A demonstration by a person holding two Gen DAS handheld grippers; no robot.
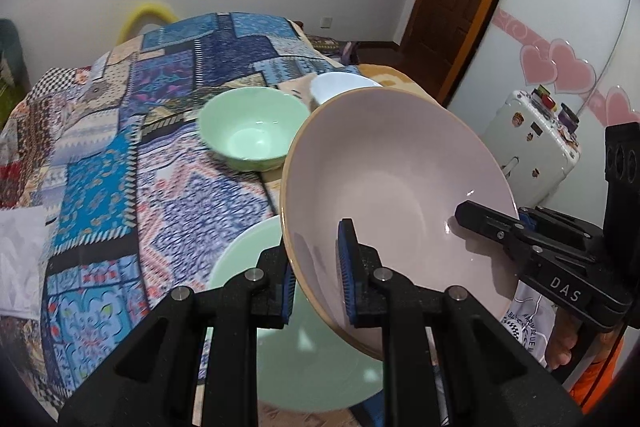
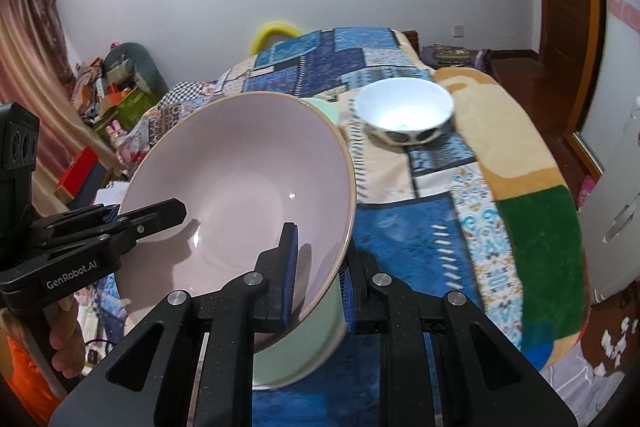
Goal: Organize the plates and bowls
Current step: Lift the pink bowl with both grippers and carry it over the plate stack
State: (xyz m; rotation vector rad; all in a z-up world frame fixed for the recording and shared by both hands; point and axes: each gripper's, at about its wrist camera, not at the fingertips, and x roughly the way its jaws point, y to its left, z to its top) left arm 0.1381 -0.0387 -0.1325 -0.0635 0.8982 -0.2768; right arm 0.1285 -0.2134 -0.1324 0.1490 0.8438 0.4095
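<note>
Both tools pinch opposite rims of the pink plate [image 1: 384, 187], the left tool [image 1: 316, 275] and right tool [image 2: 320, 275] each clenched on its edge, so it hangs tilted in mid-frame above the green plate [image 1: 312, 367] on the bed's patchwork cover [image 1: 120, 147], likely for stacking.

Left gripper [image 1: 318, 273] closed, fingers [image 1: 347, 267] pinching the rim of the pink plate [image 1: 384, 171] from either face. Right gripper [image 2: 318, 277] likewise clamped on the opposite rim, one finger inside, one outside. Both angled downward.
</note>
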